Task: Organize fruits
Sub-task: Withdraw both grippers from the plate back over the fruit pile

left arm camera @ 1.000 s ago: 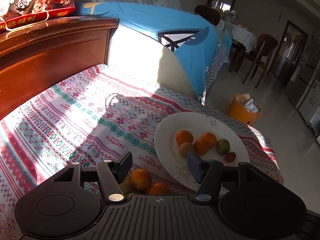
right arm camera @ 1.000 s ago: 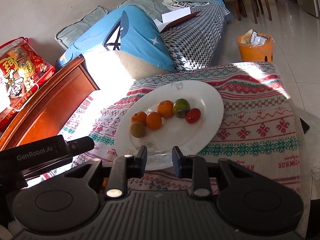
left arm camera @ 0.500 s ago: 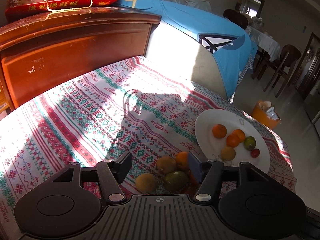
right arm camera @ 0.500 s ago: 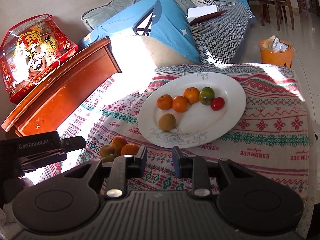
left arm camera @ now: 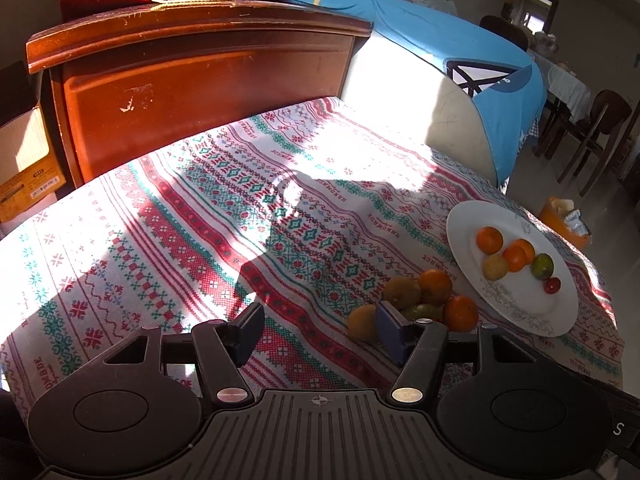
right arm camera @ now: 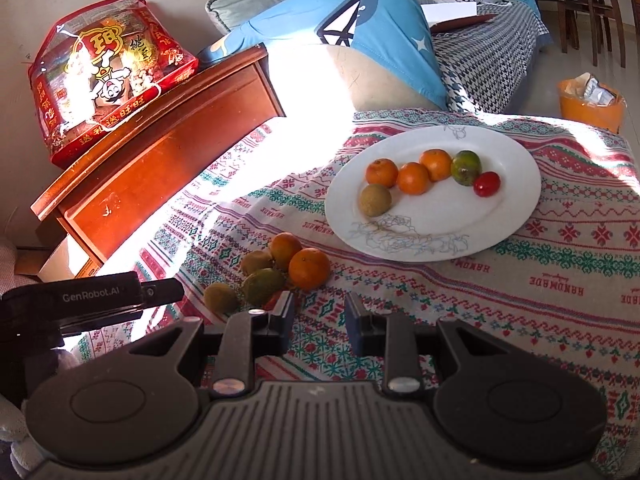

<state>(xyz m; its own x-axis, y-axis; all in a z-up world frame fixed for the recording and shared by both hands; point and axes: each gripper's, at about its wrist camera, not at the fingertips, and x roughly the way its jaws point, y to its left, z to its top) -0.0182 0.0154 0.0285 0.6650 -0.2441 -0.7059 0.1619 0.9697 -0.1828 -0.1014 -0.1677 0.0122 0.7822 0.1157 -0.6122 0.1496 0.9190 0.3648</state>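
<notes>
A white plate (right arm camera: pixel 508 184) on the patterned tablecloth holds three oranges, a green citrus (right arm camera: pixel 466 167), a red tomato (right arm camera: pixel 487 184) and a brown kiwi (right arm camera: pixel 375 199). Left of the plate, several loose fruits lie in a pile on the cloth, among them an orange (right arm camera: pixel 309 268) and a greenish fruit (right arm camera: pixel 262 286). My right gripper (right arm camera: pixel 320 316) is open a little and empty, just in front of the pile. My left gripper (left arm camera: pixel 320 332) is wide open and empty. Its right finger overlaps the pile (left arm camera: pixel 420 300) in view, left of the plate (left arm camera: pixel 464 232).
A wooden cabinet (left arm camera: pixel 200 80) stands behind the table, with a red snack bag (right arm camera: pixel 108 80) on top. A sofa with a blue cover (right arm camera: pixel 360 28) lies beyond. An orange bin (right arm camera: pixel 590 104) sits on the floor on the plate's side. The cloth (left arm camera: pixel 160 240) stretches wide to the left.
Both grippers have pulled back from the plate. The left one swung left, so the pile now sits at its right finger. The loose pile came into the right wrist view.
</notes>
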